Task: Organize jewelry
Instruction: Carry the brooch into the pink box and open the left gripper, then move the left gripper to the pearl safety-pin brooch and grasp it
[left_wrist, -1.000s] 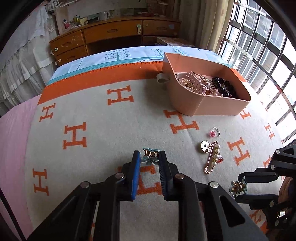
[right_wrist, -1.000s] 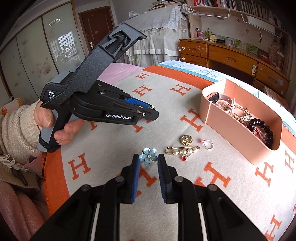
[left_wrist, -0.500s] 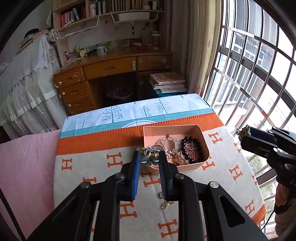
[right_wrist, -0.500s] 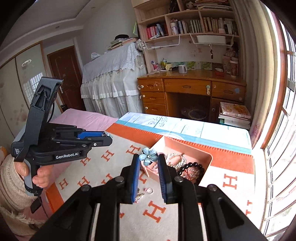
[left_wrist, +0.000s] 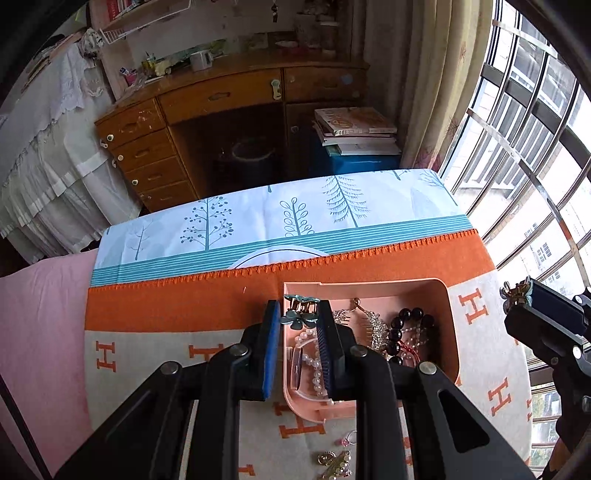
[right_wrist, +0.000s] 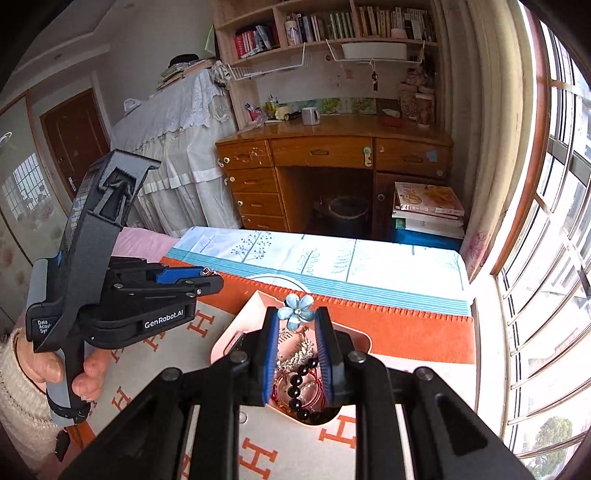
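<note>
Both wrist views, taken at the delivery step of the jewelry task. Each tool carried one flower clip above the pink tray (left_wrist: 452, 332), which sat at lower centre of both frames on the orange-and-cream blanket (left_wrist: 177, 310).

The left gripper (left_wrist: 297, 319) held a teal flower clip (left_wrist: 300, 317) pinched between its blue pads (left_wrist: 270, 343); the fingers stood narrow, closed on the clip. In the left wrist view the clip appeared over the tray's upper left corner, close to the rim.

The right gripper (right_wrist: 296, 314) likewise stood narrow, clamping a pale blue flower clip (right_wrist: 296, 311) at the fingertips, above the tray's far end in its own view. It also showed at the right edge of the left view (left_wrist: 517, 291), level and pointing left.

The tray already contained a dark bead bracelet (left_wrist: 402, 332), a pearl strand (left_wrist: 312, 358) and a silvery comb-like piece, possibly a tiara. A pearl brooch (left_wrist: 334, 463) and a small ring (left_wrist: 349, 439) lay on the blanket below the tray, at the bottom edge of the left view, not yet collected.

Judged next move: lower each clip inside the walls and spread the fingers; the left clip lay near the rim, so a slight shift rightward seemed advisable. The left tool, seen at left in the right wrist view, was held roughly level by a hand (right_wrist: 55, 369) in a knitted sleeve.
</note>
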